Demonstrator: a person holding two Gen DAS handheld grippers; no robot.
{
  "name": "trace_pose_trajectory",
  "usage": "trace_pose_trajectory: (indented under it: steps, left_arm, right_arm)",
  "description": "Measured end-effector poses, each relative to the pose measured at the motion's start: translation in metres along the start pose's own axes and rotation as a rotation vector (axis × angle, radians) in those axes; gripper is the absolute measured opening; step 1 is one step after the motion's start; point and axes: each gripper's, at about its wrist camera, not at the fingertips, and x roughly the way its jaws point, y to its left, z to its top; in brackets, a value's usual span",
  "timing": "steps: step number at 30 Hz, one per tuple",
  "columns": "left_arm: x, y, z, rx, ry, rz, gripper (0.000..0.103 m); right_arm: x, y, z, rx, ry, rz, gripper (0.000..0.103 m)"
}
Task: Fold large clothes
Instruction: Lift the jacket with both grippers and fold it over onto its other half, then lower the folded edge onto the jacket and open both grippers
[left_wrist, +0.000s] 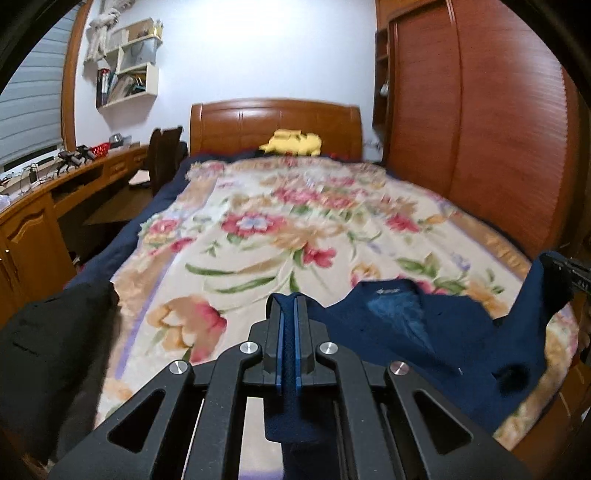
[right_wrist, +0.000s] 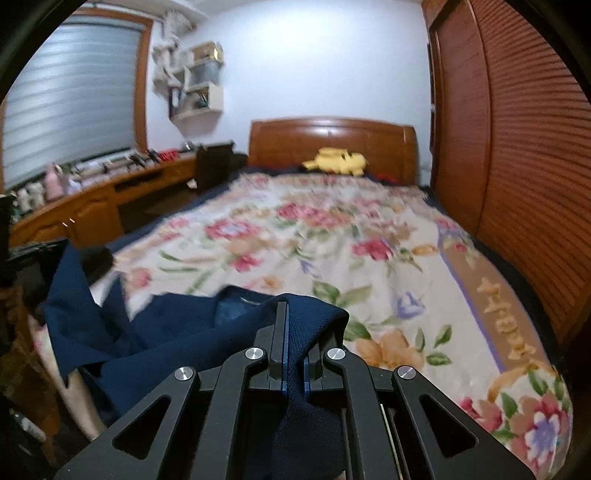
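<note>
Left wrist view: the left gripper is pinching a fold of the navy garment, jaws clamped on cloth, probably so the piece can be spread flat. The garment is draping over the near right corner of the floral blanket, with a black garment at the near left edge.

Right wrist view: the right gripper is gripping another bunch of the navy garment, so 2 holds are stretching it. The bed is filling the room, a yellow plush sitting at the headboard, a wardrobe alongside.

The garment lies on the bed, stretched between both sets of jaws. A pillow sits far ahead by the headboard.
</note>
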Motion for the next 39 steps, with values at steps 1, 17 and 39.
trace_pose_trajectory:
  steps: [1,17,39]
  left_arm:
    - [0.013,0.000,0.001,0.003,0.016,-0.004,0.004]
    - [0.124,-0.005,0.018,0.041,0.079,-0.022,0.005]
    - [0.036,0.001,-0.076,0.071,0.067,-0.132,0.086]
  right_arm:
    - [0.014,-0.002,0.002,0.000,0.013,-0.007,0.005]
    - [0.160,0.004,0.024,-0.059,0.159,-0.133,0.005]
    - [0.096,0.065,-0.030,-0.188,0.231,-0.004,0.071]
